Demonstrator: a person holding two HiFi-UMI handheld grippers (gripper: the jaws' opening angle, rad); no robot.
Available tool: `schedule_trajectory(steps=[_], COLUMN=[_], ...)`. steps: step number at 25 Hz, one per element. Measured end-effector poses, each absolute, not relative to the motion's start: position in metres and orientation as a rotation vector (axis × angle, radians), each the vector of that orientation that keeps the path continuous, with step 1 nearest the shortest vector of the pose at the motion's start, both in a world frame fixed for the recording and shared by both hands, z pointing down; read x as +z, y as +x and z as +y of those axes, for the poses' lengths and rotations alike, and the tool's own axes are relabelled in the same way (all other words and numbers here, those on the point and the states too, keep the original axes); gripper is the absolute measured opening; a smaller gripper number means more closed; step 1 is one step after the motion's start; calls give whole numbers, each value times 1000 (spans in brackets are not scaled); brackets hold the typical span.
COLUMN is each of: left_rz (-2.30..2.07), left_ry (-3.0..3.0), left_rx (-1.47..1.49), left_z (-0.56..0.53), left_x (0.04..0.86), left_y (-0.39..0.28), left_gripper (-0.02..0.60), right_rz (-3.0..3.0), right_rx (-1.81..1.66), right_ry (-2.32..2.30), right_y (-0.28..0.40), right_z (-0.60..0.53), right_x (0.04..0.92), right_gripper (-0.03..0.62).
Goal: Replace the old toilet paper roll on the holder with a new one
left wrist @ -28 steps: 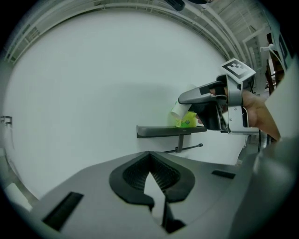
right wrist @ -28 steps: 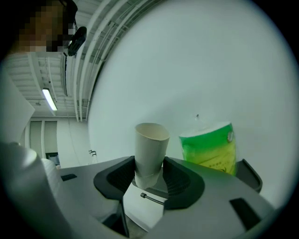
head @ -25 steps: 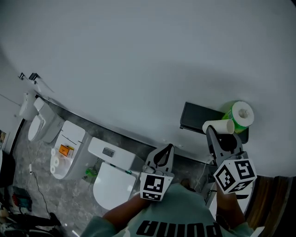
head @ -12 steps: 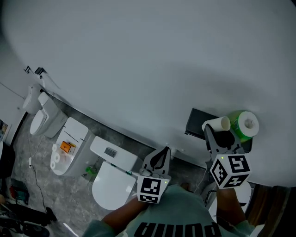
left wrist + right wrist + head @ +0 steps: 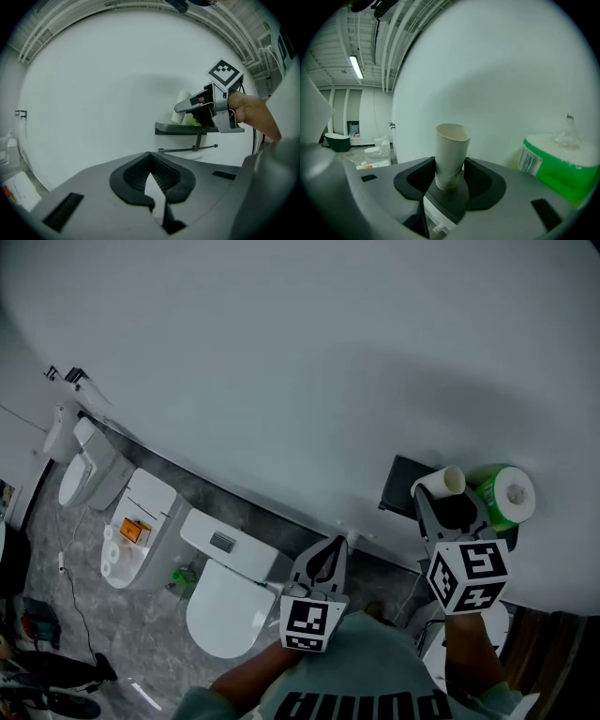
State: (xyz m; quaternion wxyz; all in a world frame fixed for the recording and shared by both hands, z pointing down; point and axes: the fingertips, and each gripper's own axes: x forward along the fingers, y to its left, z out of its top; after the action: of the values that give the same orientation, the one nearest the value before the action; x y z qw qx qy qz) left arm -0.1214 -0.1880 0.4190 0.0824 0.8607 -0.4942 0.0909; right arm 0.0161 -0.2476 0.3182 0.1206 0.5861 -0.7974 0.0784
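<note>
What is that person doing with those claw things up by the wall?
A person holds a claw in each hand. The right claw grips an empty cardboard tube, the used-up toilet roll, next to the black holder shelf. A new roll in green wrapping sits on that shelf. The holder's bar is bare. The left claw is shut and empty.

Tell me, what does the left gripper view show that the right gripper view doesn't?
Only the left gripper view: the holder's bare bar under the dark shelf, and the right hand-held gripper seen from outside, with the hand holding it. Only the right gripper view: the barcode label on the green-wrapped roll, and a lit ceiling lamp. Both: the empty cardboard tube clamped in that gripper, that roll, and the white wall.
</note>
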Motion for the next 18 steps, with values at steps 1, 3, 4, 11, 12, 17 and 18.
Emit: schedule_trajectory(steps=[1, 3, 4, 11, 12, 17, 18], left_rz=[-1473, -1468, -1465, -1451, -1448, -1436, -1432], left_ry=[2567, 2562, 2561, 2558, 2559, 2570, 2572], left_rx=[270, 265, 262, 227, 223, 207, 206], left_z=[-189, -190, -191, -193, -193, -192, -192], left_x=[420, 422, 423, 422, 422, 420, 419], left_y=[-122, -122, -122, -124, -124, -125, -125], left_gripper=[6, 6, 6, 6, 6, 6, 6], right_rz=[-2320, -2301, -2291, -2242, -2242, -2231, -2228], right_rx=[226, 217, 213, 217, 221, 204, 200], right_ry=[1706, 1698, 1693, 1659, 1658, 1694, 1708], right_y=[15, 13, 12, 6, 5, 7, 8], right_z=[-249, -252, -252, -256, -255, -250, -248], right_x=[319, 321, 322, 327, 326, 321, 320], right_gripper=[195, 195, 195, 195, 196, 196, 196])
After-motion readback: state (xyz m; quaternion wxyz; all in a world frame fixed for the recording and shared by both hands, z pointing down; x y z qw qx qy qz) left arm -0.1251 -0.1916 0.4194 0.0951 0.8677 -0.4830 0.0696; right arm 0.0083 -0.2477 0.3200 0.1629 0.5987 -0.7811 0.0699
